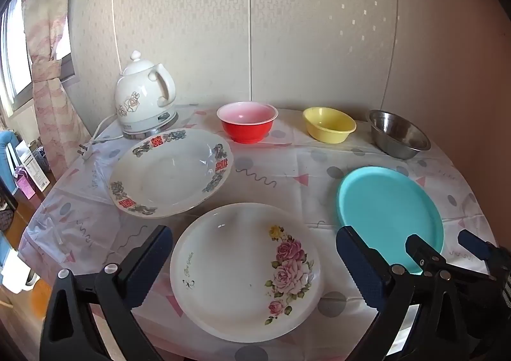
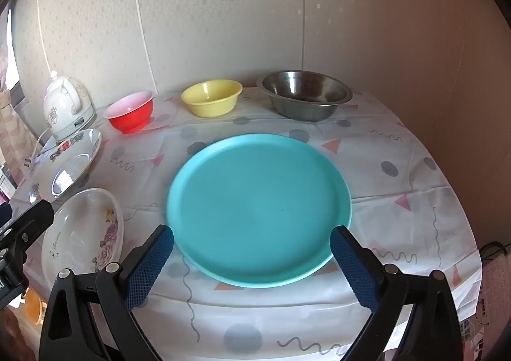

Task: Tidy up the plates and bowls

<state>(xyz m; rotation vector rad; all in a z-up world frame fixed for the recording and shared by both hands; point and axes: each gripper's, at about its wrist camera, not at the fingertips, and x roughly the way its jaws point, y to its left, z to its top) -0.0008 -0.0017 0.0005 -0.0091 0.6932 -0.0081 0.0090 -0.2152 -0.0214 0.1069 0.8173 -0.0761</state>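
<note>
Three plates lie on the patterned tablecloth (image 1: 274,166): a white plate with roses (image 1: 246,271), a deep white plate with red characters (image 1: 169,172) and a teal plate (image 1: 391,217). Along the wall stand a red bowl (image 1: 246,121), a yellow bowl (image 1: 329,124) and a steel bowl (image 1: 397,134). My left gripper (image 1: 254,260) hovers open over the near side of the rose plate, a finger on either side. My right gripper (image 2: 252,252) is open above the near edge of the teal plate (image 2: 258,209), holding nothing. The right gripper (image 1: 447,249) also shows at the left view's right edge.
A white ceramic kettle (image 1: 143,97) stands at the back left with its cord and plug (image 1: 86,150) on the cloth. The wall runs close behind the bowls. Beyond the table's left edge are a curtain (image 1: 48,89) and clutter on the floor.
</note>
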